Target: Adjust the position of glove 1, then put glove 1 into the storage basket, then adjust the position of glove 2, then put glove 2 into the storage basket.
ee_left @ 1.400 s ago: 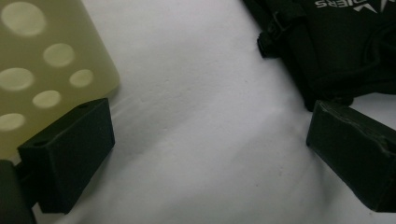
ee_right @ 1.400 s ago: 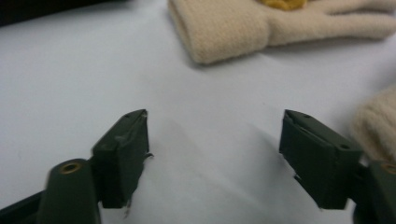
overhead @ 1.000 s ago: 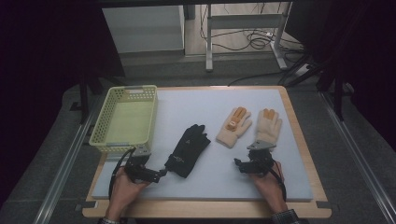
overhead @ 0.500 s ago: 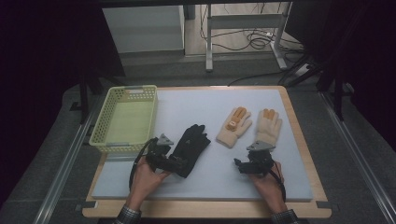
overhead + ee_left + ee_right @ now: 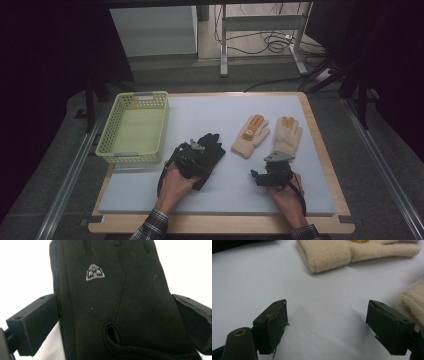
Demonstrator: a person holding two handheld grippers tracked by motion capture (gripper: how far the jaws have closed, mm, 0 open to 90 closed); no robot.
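Yellow basket [image 5: 134, 126] at left of the mat, then left gripper [image 5: 192, 159] right over the cuff end of the black glove [image 5: 209, 151]; in the left gripper view its jaws stand apart, straddling the glove [image 5: 120, 297] across its width, not yet pinched. Glove's long axis runs away from the gripper, fingers pointing up-right, basket just to its left. Two beige gloves [image 5: 251, 135] [image 5: 287, 134] further right. Right gripper [image 5: 267, 176] sits on bare mat near them, jaws apart, holding nothing
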